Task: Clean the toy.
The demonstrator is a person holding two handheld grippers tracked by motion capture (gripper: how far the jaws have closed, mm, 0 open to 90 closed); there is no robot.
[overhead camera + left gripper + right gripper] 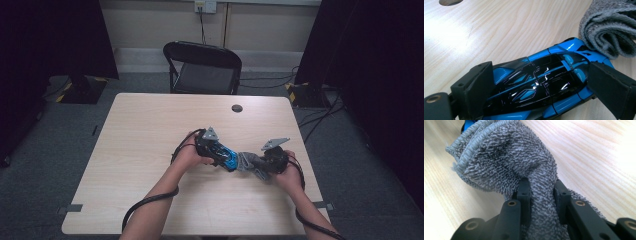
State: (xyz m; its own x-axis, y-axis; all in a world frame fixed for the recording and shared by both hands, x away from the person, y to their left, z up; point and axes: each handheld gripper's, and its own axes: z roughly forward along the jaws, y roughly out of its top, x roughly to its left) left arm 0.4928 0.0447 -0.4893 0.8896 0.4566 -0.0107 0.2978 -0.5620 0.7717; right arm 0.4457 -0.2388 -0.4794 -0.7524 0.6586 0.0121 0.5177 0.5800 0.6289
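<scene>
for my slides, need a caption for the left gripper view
Left gripper clamps a blue toy car as a grey cloth touches its end.

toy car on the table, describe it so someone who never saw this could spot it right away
On the pale wooden table, look near the front edge where the person's two hands meet. The toy car sits clamped in the left claw, a glossy blue and black sports car, unlike the soft grey cloth touching its end.
</scene>
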